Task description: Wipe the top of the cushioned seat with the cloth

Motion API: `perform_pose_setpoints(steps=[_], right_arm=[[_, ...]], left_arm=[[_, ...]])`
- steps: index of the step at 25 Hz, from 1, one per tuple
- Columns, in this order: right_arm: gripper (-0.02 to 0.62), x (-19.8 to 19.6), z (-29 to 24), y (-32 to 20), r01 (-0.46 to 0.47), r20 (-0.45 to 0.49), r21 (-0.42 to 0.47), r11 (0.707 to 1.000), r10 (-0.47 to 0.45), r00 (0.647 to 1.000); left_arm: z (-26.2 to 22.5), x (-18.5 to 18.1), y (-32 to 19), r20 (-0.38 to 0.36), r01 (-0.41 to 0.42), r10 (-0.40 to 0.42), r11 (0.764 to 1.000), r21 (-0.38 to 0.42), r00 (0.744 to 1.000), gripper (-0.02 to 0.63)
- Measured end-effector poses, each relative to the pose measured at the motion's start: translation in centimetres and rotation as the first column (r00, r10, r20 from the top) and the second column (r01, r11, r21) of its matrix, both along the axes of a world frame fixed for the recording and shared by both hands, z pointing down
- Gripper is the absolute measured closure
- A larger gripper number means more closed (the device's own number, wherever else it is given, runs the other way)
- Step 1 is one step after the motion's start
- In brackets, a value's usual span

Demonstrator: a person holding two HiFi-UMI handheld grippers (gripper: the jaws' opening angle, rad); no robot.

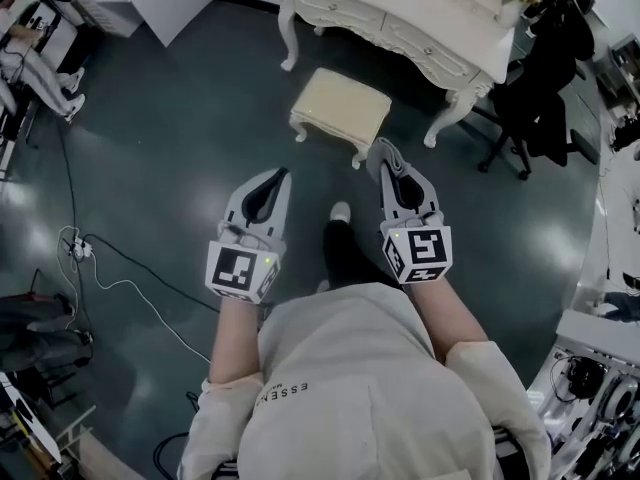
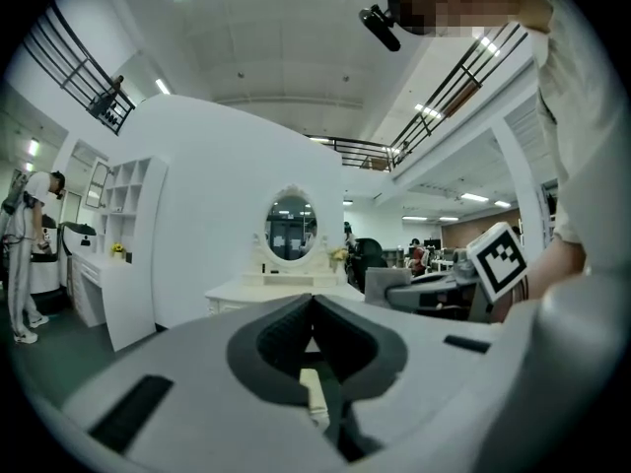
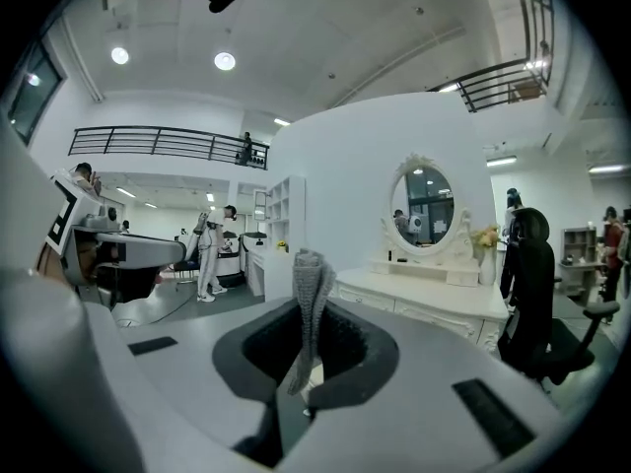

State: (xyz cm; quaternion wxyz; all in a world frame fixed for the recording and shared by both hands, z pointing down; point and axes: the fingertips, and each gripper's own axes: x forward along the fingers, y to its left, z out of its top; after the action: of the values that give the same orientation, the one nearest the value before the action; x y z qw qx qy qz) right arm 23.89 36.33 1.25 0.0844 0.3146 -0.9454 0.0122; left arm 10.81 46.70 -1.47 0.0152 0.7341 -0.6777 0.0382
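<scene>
Evidently soft, light and limp, the grey knitted cloth, likely to bunch and drag rather than glide; best nipped by a gathered fold, as now between the jaws of the right gripper, held up off the near right corner of the cushioned seat and not touching it. Beside it, on the seat's near side, the left gripper, jaws pressed together on nothing. Probably padded and yielding on top, that seat, so wipe with light, flat pressure.

Head view looks down; both gripper views face the vanity.
</scene>
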Motion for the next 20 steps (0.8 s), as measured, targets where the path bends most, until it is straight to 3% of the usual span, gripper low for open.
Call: perform_pose_setpoints(steps=[14,20], right_arm=[[0.569,-9.9,1.0,-21.0,0.020,0.002,-0.048,0.999,-0.020,1.000],[0.569,-12.5,2.2,-26.5,0.022,-0.025,-0.071,0.997,-0.024,0.999]], left_arm=[[0.8,-9.3,-21.4,-0.001,0.004,-0.004,0.998,-0.057,1.000,0.604],[1.5,-12.1,-27.9,-0.016,-0.020,0.019,0.997,-0.078,1.000,0.604]])
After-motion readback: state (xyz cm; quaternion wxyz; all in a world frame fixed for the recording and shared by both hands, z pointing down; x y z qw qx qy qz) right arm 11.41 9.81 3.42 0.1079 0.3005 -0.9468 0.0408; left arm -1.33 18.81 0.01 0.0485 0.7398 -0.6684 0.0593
